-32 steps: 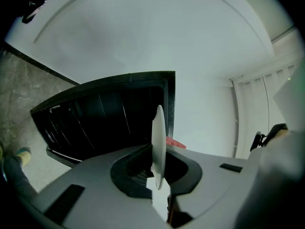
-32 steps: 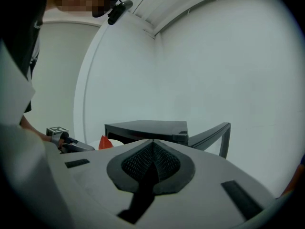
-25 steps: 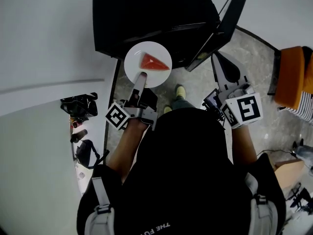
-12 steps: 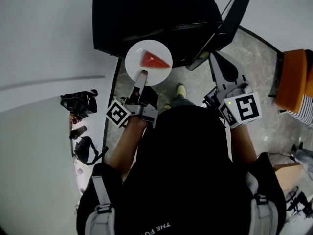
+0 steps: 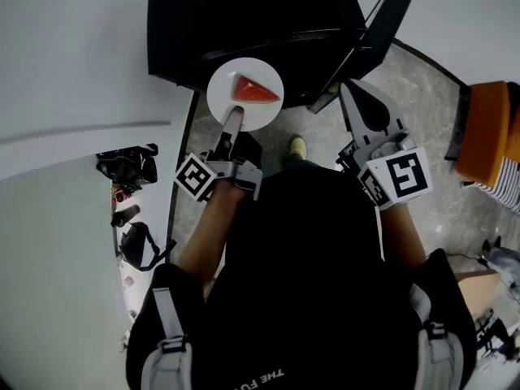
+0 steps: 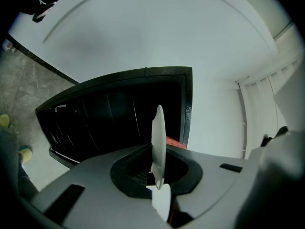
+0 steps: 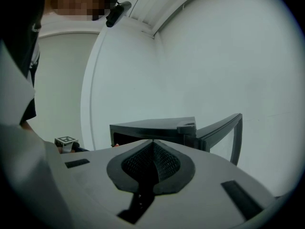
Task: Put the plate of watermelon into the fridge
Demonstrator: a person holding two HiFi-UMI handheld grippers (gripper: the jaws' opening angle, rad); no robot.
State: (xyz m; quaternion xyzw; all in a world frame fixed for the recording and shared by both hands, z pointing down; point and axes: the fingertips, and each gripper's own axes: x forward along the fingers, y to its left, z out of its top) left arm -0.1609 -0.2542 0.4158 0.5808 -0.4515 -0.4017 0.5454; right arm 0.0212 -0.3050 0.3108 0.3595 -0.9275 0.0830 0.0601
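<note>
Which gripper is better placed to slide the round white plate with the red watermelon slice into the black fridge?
Left gripper: shut on the rim of the round white plate at the open black fridge. Right gripper: shut, empty.

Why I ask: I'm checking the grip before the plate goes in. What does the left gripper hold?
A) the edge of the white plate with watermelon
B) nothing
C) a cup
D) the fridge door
A: the left gripper has its jaws closed on the edge of the white plate, which carries the watermelon in front of the open fridge.
</note>
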